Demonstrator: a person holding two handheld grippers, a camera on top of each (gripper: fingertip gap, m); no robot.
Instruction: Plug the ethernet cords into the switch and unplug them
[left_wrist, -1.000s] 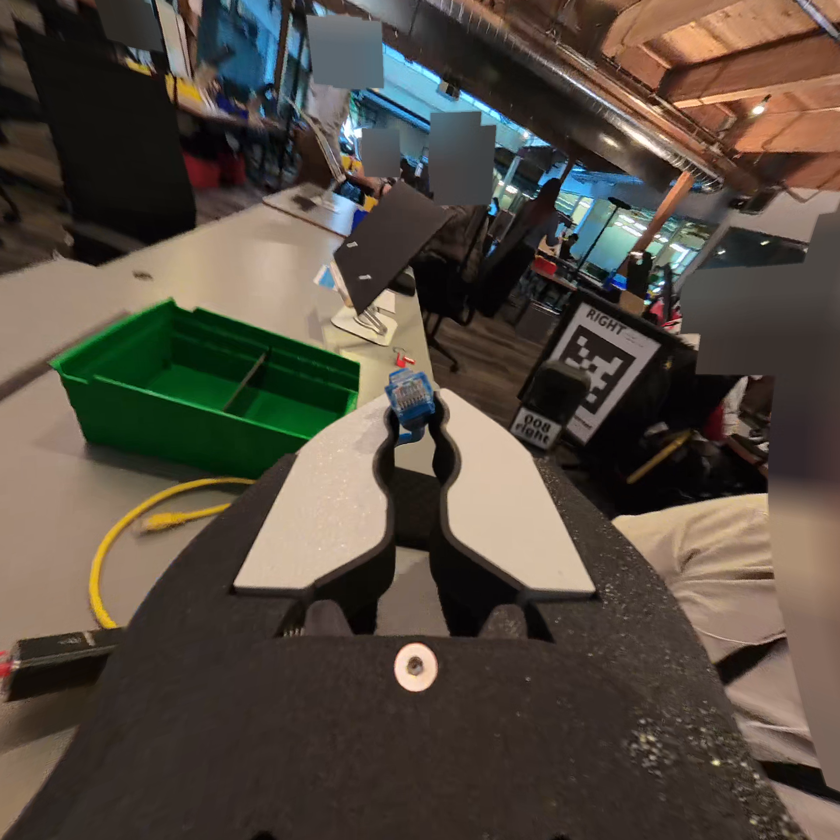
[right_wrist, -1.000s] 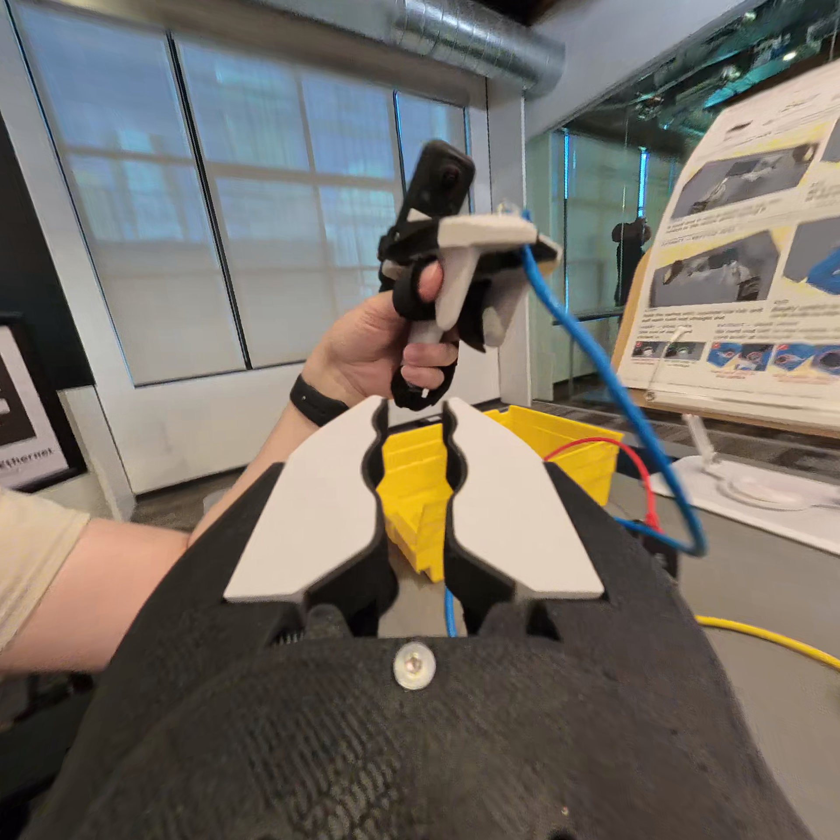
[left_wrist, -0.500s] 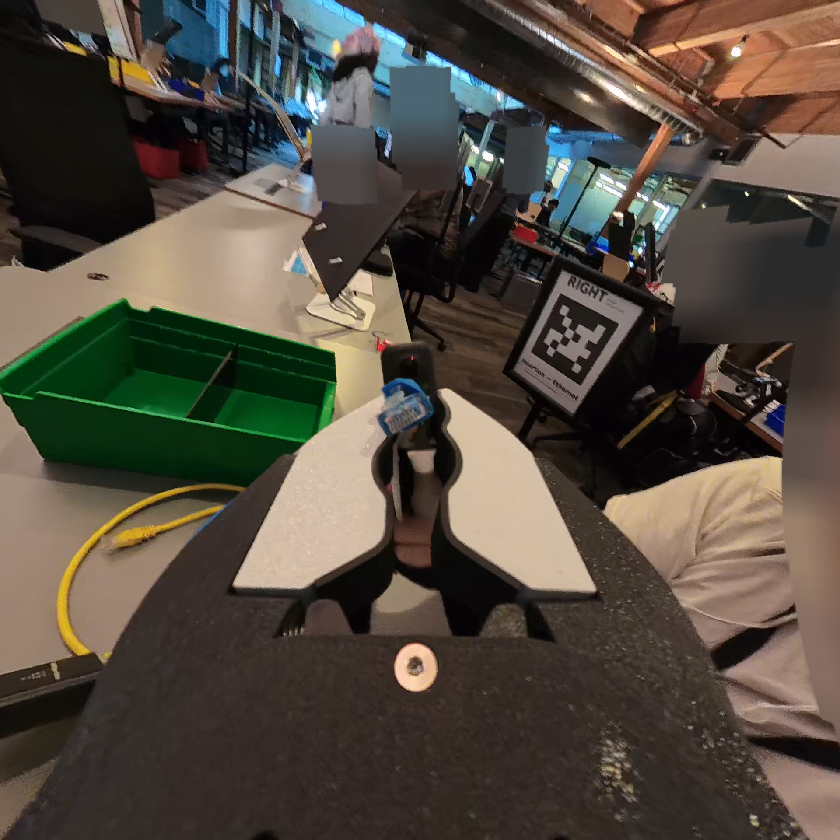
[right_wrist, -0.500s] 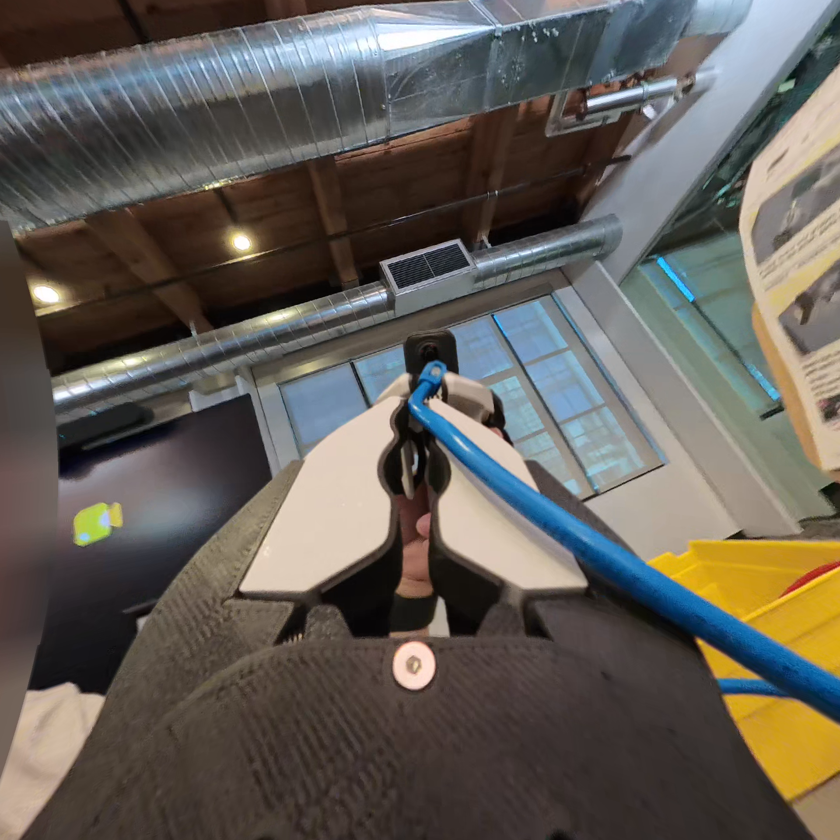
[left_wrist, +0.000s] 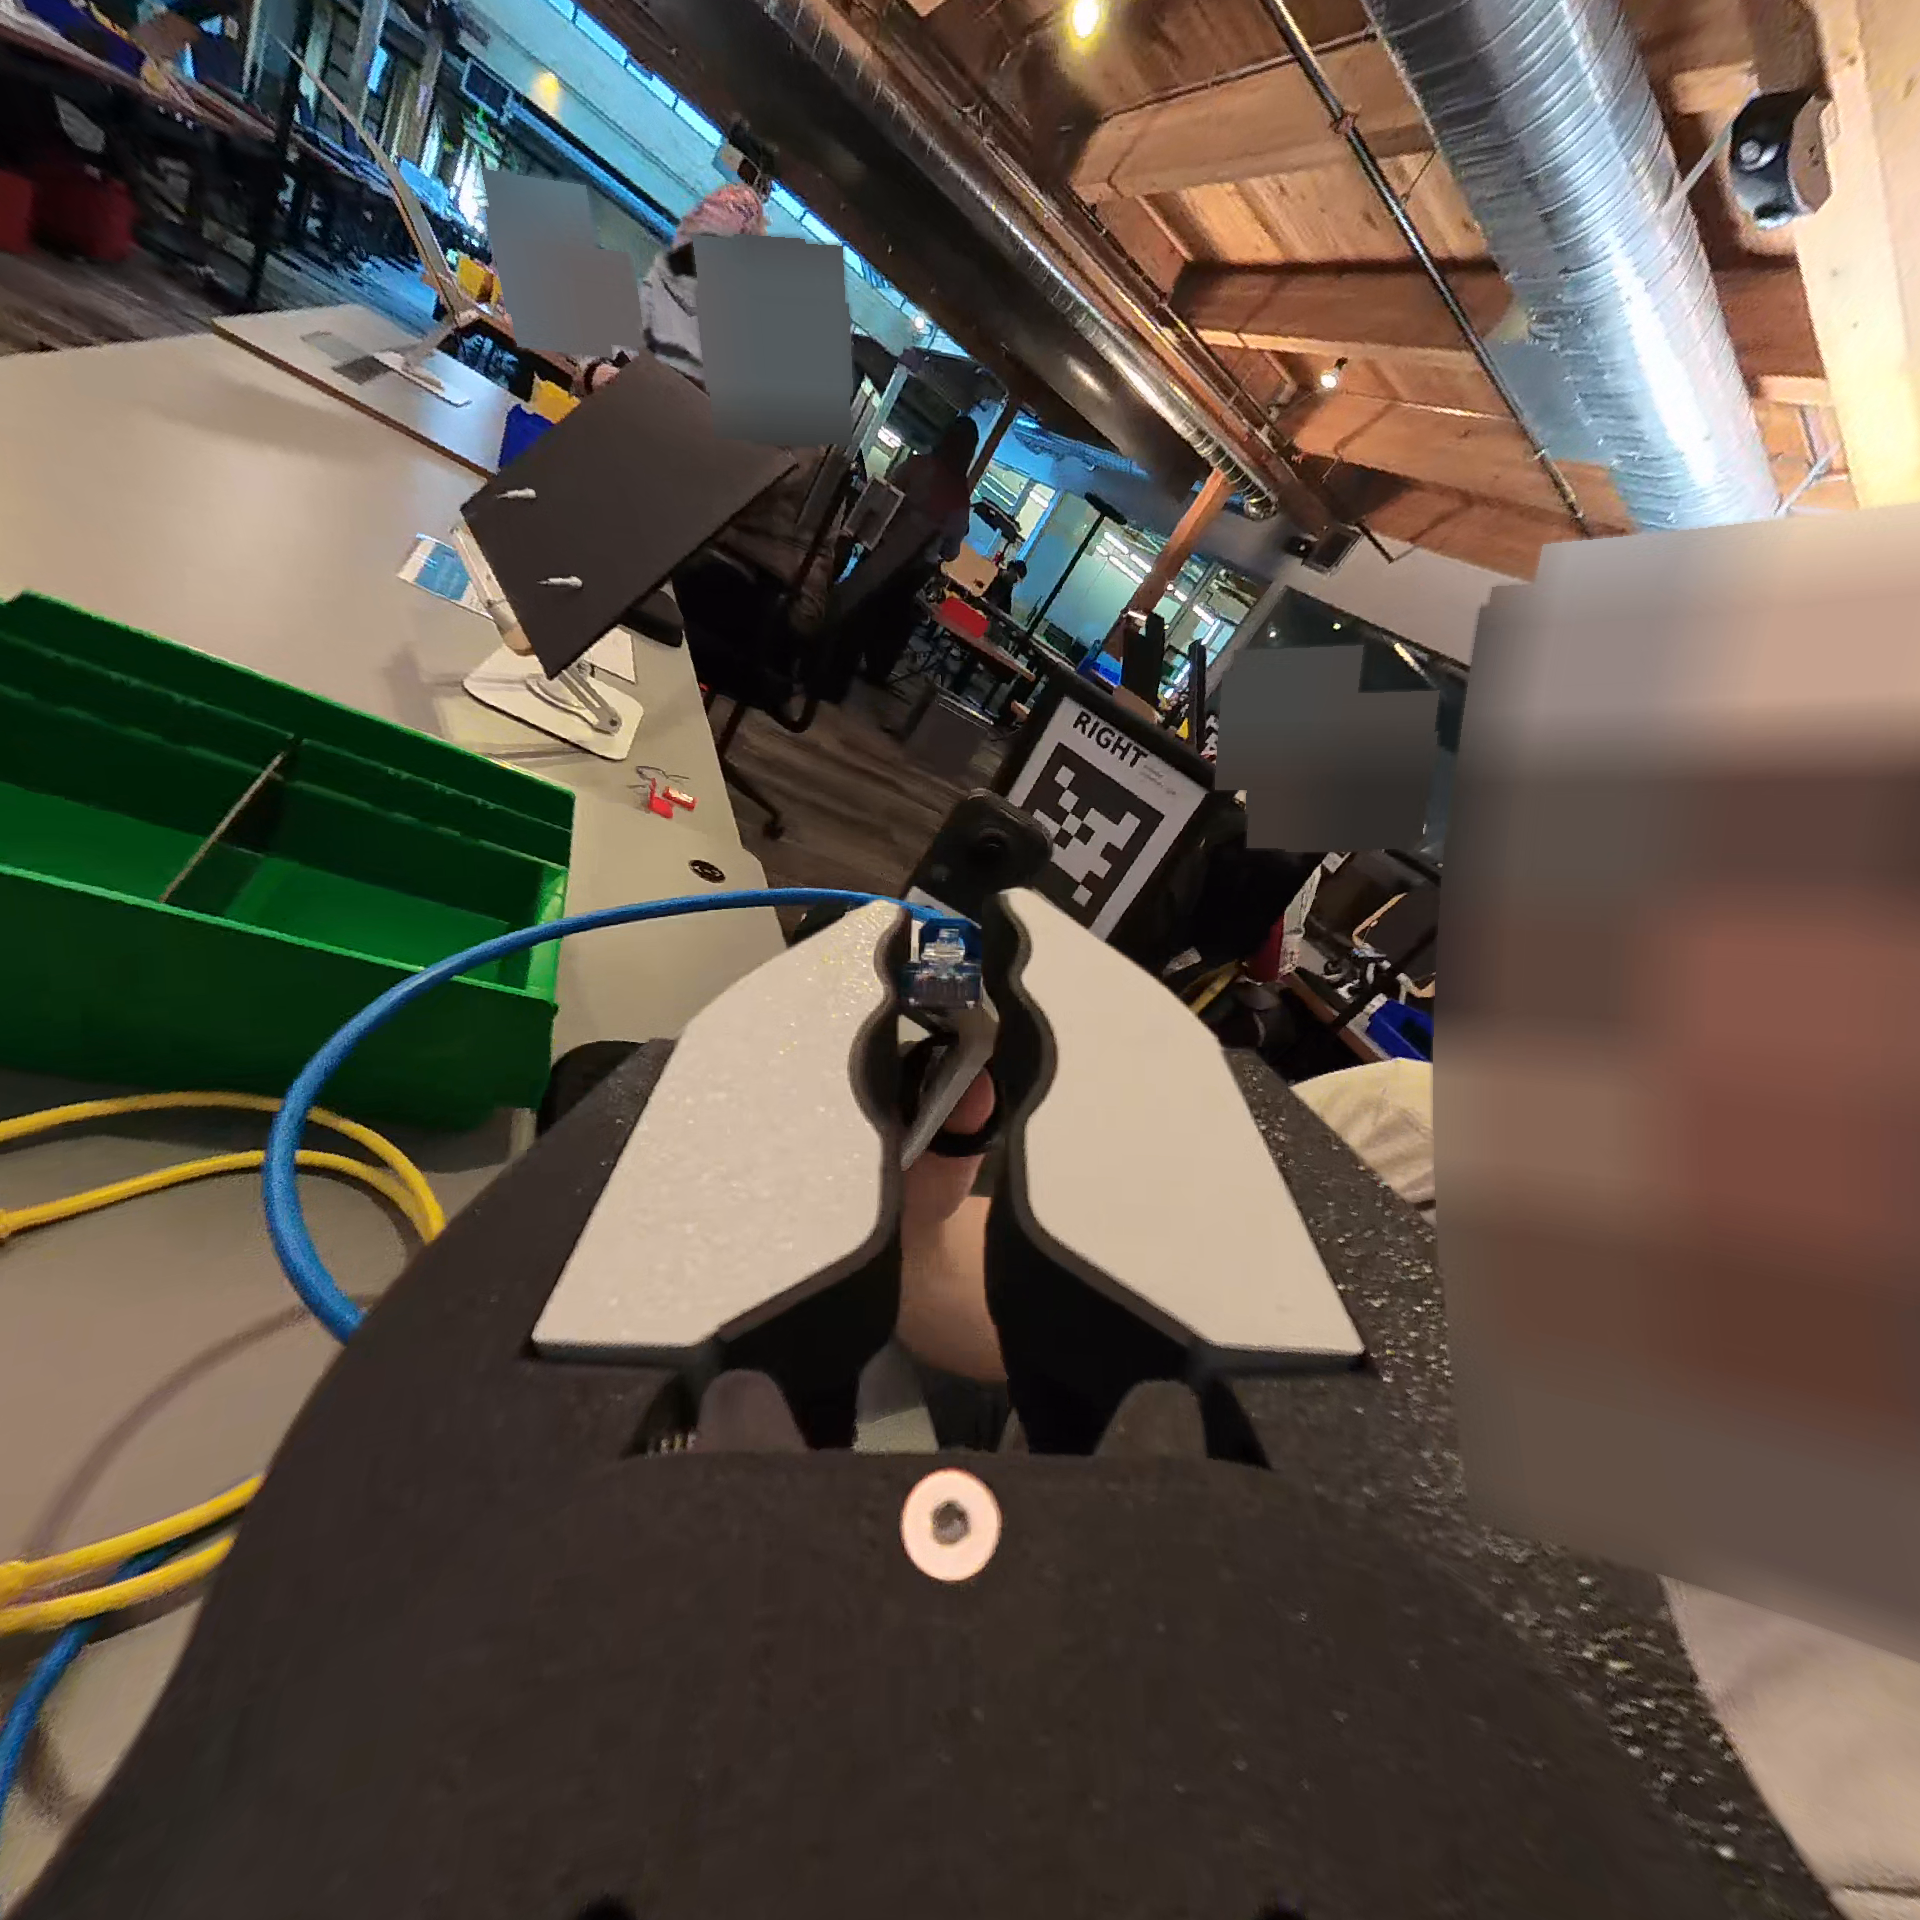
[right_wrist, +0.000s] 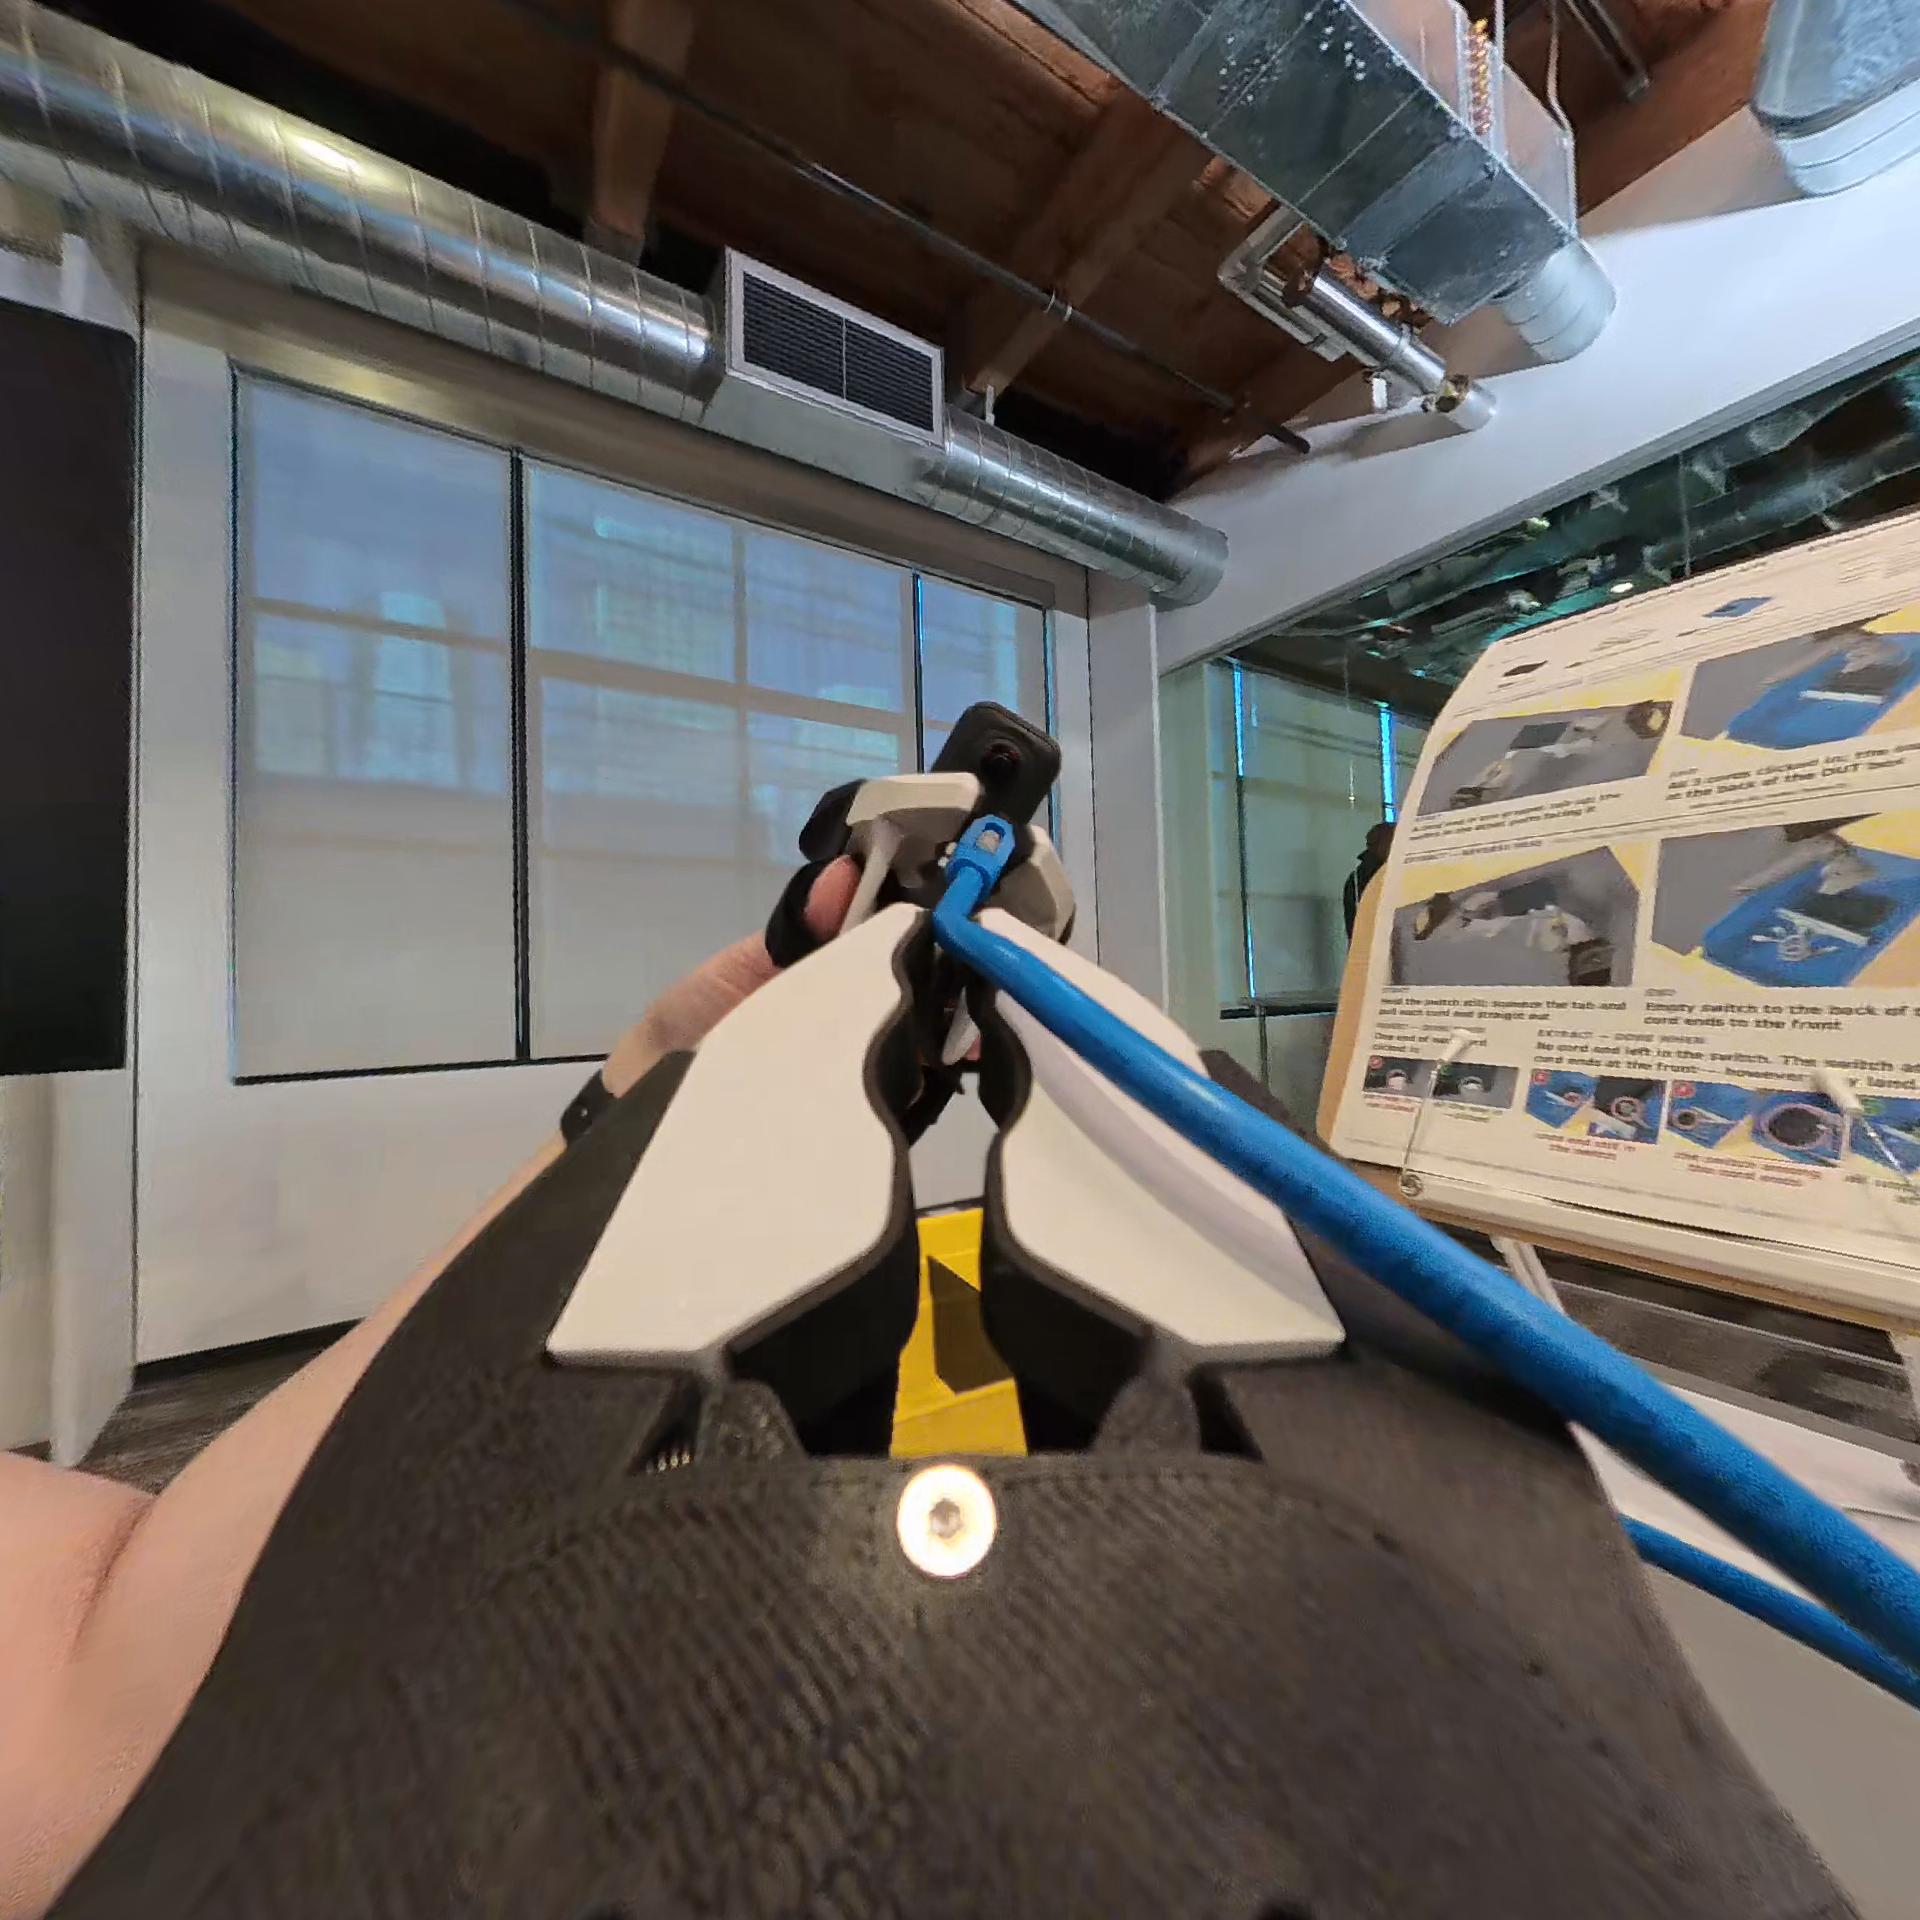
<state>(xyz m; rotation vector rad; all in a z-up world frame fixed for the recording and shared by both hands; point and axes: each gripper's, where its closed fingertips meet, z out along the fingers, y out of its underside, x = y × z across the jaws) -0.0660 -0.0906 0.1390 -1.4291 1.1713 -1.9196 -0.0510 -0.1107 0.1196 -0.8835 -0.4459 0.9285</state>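
Observation:
My left gripper (left_wrist: 945, 935) is shut on the blue ethernet plug (left_wrist: 940, 971) and holds it in the air above the table edge. The blue cord (left_wrist: 275, 1184) arcs left and down to the table, over a yellow cord (left_wrist: 410, 1195). My right gripper (right_wrist: 945, 920) faces the left gripper (right_wrist: 971, 831) tip to tip. Its fingers are closed on the blue cord (right_wrist: 1351, 1195) just behind the plug's boot (right_wrist: 985, 842), where the cord bends sharply. The switch is not in view.
A green divided bin (left_wrist: 260, 997) stands on the grey table (left_wrist: 208, 499) at the left. Behind it are a black board on a stand (left_wrist: 613, 540) and a small red item (left_wrist: 665, 798). A yellow bin (right_wrist: 956, 1330) and an instruction board (right_wrist: 1662, 935) lie beyond the right gripper. Left tips to right tips: about 4 cm.
The right gripper rose to meet the left one and its fingers closed on the blue cord. The left gripper kept the plug and turned, so the cord now loops to its left.

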